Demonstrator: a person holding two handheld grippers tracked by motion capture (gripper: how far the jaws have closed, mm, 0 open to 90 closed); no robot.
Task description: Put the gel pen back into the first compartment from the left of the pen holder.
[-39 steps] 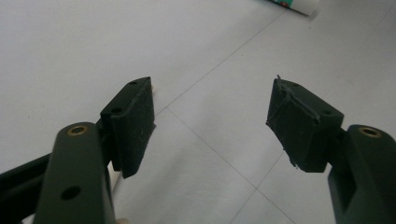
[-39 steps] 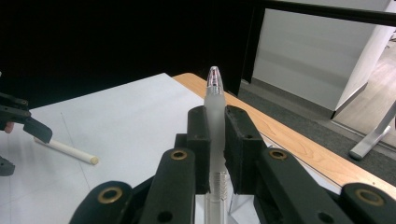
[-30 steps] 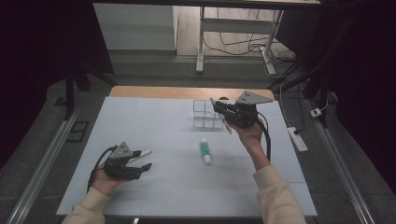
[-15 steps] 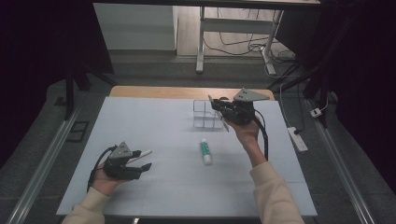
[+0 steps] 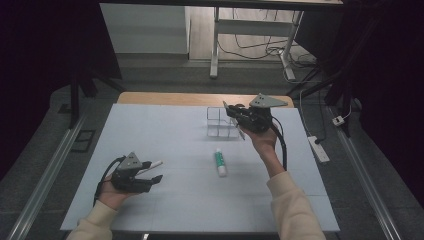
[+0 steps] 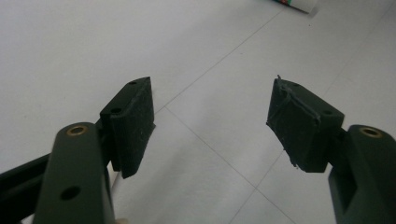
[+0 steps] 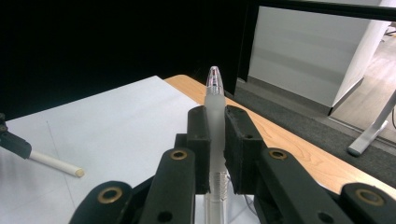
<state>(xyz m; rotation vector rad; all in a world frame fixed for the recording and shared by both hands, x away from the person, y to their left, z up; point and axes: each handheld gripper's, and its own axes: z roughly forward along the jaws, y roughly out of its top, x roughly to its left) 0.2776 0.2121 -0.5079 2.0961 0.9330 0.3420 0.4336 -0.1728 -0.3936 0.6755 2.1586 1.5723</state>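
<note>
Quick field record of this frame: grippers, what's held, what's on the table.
right gripper: jaws shut on a clear pen, held above the table by the clear rack
left gripper: jaws open, nothing between them, low over the table at the near left
clear rack: compartmented, far centre of the table, looks empty
glue stick: lying flat mid-table, white with green label
white stick: lies beside the left gripper
table: white sheet over a wooden top
</note>
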